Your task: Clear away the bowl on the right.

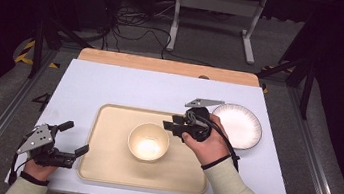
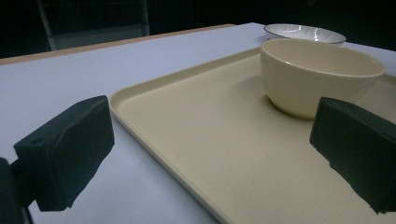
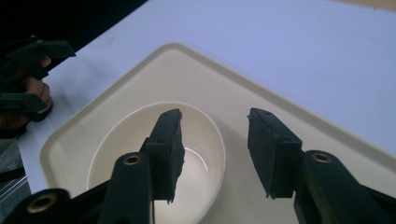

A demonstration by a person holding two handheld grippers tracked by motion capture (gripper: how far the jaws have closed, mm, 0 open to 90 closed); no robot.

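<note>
On a white table (image 1: 111,81) we see a cream tray (image 1: 105,164) carrying one cream bowl (image 1: 148,142), upright and empty, its inside catching a bright patch of light. Off the tray, on the person's right, a white plate (image 1: 241,126) with a dark rim sits bare on the table. The right gripper (image 1: 172,126) hangs just over the bowl's right-hand rim, its jaws apart and holding nothing; in the right gripper view one jaw shows in front of the bowl's (image 3: 159,163) hollow and the other in front of the tray floor (image 3: 243,116) beside it, and we cannot tell from there whether either touches the rim. The left gripper (image 1: 75,138) rests at the tray's near left corner, jaws spread wide and empty, pointing across the tray. From the left gripper view we get the bowl's (image 2: 317,74) side profile, standing flat on the tray (image 2: 224,140), with the plate (image 2: 303,32) behind it. The high view adds the floor, cables and a white stand beyond the table's wooden far edge (image 1: 169,67). The right gripper view catches the left gripper (image 3: 28,77) in the person's hand, off the tray's far corner.
</note>
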